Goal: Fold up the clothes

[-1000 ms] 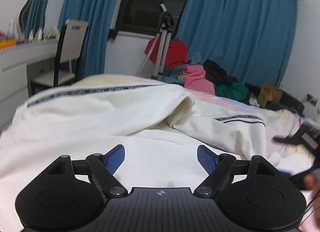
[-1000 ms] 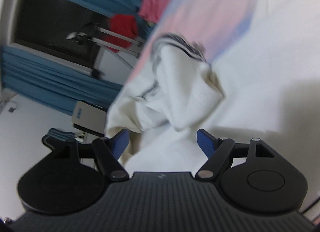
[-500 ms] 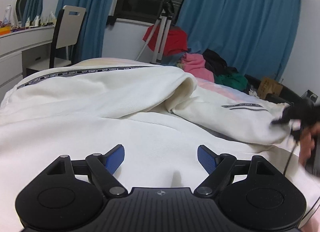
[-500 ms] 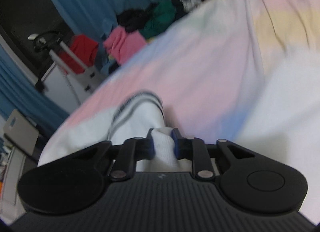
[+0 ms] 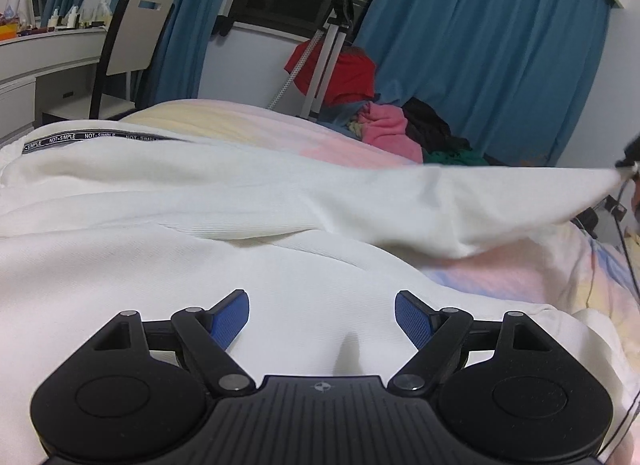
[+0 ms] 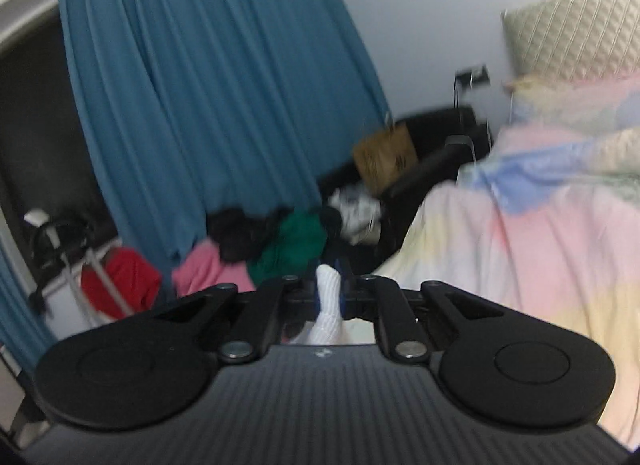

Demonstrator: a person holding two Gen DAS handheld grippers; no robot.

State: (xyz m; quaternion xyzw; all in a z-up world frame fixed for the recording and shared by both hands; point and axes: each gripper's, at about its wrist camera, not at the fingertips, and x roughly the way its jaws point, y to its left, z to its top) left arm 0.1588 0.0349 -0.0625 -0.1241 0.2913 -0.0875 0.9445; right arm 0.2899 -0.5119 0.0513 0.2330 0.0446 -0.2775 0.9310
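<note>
A white garment [image 5: 168,233] is being spread across a bed [image 5: 520,277] covered in pastel pink, yellow and blue bedding. Its sleeve [image 5: 460,201] is being held taut above the bed, its ribbed cuff [image 6: 329,305] being pinched between the closed pads of the right gripper [image 6: 330,293]. The left gripper [image 5: 322,317] is being held wide open over the garment's body, gripping nothing. Blue curtains [image 5: 480,45], a tripod [image 5: 328,49], a chair [image 5: 132,41] and piled clothes [image 5: 392,129] are being seen behind.
</note>
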